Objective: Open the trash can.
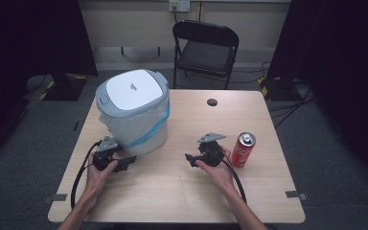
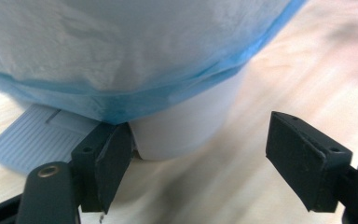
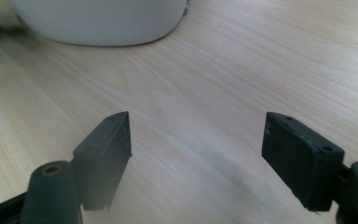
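A white pedal bin (image 1: 134,112) with a grey-and-white lid (image 1: 133,88) stands on the left half of the wooden table (image 1: 182,191). It is lined with a clear bag with a blue hem (image 2: 121,98). My left gripper (image 1: 131,162) lies low at the bin's front base with its jaws open and nothing between them. In the left gripper view (image 2: 198,154) the bin's white base (image 2: 186,126) and grey foot pedal (image 2: 28,140) are just ahead. My right gripper (image 1: 189,159) rests mid-table and points left toward the bin, open and empty (image 3: 198,140), with the bin's base (image 3: 102,18) farther off.
A red drink can (image 1: 243,149) stands upright just right of the right hand. A dark cable hole (image 1: 212,102) sits near the table's far edge. A black folding chair (image 1: 205,48) stands behind the table. Cables trail from both grippers toward the front edge.
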### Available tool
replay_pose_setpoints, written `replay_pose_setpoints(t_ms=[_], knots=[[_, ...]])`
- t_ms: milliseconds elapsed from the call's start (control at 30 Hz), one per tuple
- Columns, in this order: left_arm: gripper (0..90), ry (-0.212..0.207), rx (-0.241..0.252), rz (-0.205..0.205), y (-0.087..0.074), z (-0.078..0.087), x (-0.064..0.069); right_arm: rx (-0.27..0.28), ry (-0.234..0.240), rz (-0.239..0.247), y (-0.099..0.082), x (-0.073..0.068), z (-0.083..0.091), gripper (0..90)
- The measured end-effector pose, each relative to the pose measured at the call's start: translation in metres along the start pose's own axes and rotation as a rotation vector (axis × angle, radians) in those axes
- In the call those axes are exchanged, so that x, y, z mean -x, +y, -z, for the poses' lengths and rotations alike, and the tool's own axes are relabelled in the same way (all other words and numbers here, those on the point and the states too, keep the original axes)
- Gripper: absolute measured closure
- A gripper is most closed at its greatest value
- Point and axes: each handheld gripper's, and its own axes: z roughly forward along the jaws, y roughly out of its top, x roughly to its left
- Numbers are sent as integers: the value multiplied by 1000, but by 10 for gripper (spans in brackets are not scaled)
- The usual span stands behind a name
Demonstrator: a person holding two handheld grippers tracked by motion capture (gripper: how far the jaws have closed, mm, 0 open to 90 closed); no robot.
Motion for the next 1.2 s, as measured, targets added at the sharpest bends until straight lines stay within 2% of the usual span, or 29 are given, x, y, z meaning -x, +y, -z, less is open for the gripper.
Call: replay_pose_setpoints(t_ms=[67, 200, 233, 300, 333, 367, 433, 500, 533, 633, 700, 800, 867, 900, 933, 967, 1000, 1033, 1067, 1100, 1133, 1200], knots=[[245, -24, 5, 6, 1, -1, 7, 0, -4, -7, -1, 1, -2, 231], [235, -29, -2, -3, 3, -5, 23, 14, -24, -18, 0, 5, -4, 238], [234, -45, -4, -8, 4, -6, 25, 17, -25, -25, 0, 5, -5, 238], [235, -91, 13, 11, 4, -7, 28, 16, -26, -30, 2, 7, -6, 232], [238, -104, 16, 2, 4, -6, 28, 17, -24, -31, 4, 7, -8, 232], [251, -102, 22, -7, 3, -6, 29, 9, -24, -27, 5, 7, -9, 232], [277, -72, 29, -16, 3, -4, 28, 4, -27, -14, 8, 5, -11, 235], [275, -52, 35, 21, -2, 5, 19, 23, -28, -18, 13, 3, -14, 240], [275, -52, 35, 21, -2, 5, 19, 23, -28, -18, 13, 3, -14, 240], [275, -34, 37, 77, -8, 16, 5, 14, -29, -17, 17, 3, -20, 239], [275, 9, 18, 70, -11, 20, -5, 14, -30, -17, 18, 3, -21, 240], [264, 28, 9, 111, -15, 22, -23, 9, -35, -4, 24, 1, -25, 242], [262, 60, 9, 148, -17, 21, -35, 9, -40, -4, 29, 2, -28, 246], [269, 68, -26, 155, -16, 16, -47, 12, -52, -10, 33, 3, -31, 249], [224, 68, -26, 155, -16, 16, -47, 12, -52, -10, 33, 3, -31, 249], [224, 63, -36, 176, -15, 15, -54, 9, -51, -8, 35, 3, -33, 250], [202, 74, -24, 199, -14, 16, -60, 7, -60, -1, 37, 4, -35, 253], [254, 118, 5, 212, -14, 19, -65, 10, -66, -2, 40, 5, -36, 254], [362, 125, 12, 228, -14, 20, -68, 21, -71, -5, 41, 6, -37, 255], [342, 123, 9, 246, -14, 20, -73, 20, -70, -7, 42, 6, -38, 255], [323, 137, -4, 239, -14, 19, -75, 20, -71, -6, 43, 7, -39, 254], [336, 134, -22, 228, -15, 14, -75, 23, -74, -16, 45, 10, -41, 255]])
